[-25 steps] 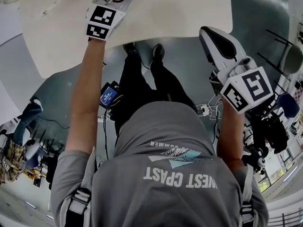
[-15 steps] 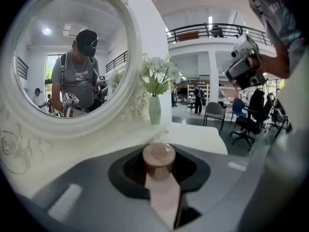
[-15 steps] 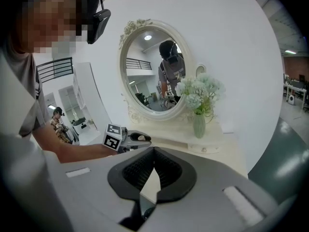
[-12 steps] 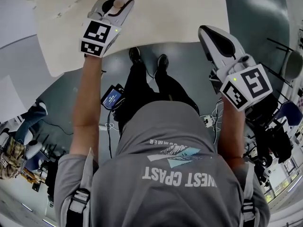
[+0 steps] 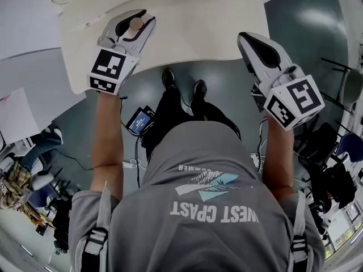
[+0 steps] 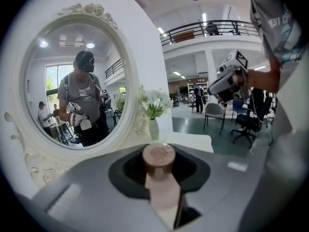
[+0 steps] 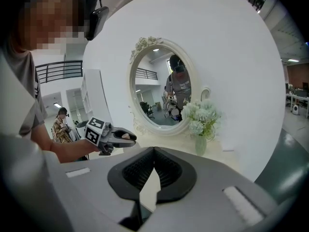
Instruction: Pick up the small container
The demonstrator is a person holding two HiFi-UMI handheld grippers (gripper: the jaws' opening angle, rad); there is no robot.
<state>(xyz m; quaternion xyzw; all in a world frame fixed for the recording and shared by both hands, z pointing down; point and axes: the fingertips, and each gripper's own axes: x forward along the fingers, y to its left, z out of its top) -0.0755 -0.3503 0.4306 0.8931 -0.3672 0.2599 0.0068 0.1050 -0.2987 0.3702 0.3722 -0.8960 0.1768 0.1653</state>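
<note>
left gripper [image 5: 137, 19] gripping small container [image 6: 160, 161], mirror [image 6: 77, 95] ahead

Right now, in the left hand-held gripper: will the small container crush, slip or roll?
Probably stiff: the small container, clamped in the left hand-held gripper, shows no denting. Its smooth pale body may be slippery, so it could slide in a loose grip. The round cap suggests a cylinder, likely to roll if laid sideways.
</note>
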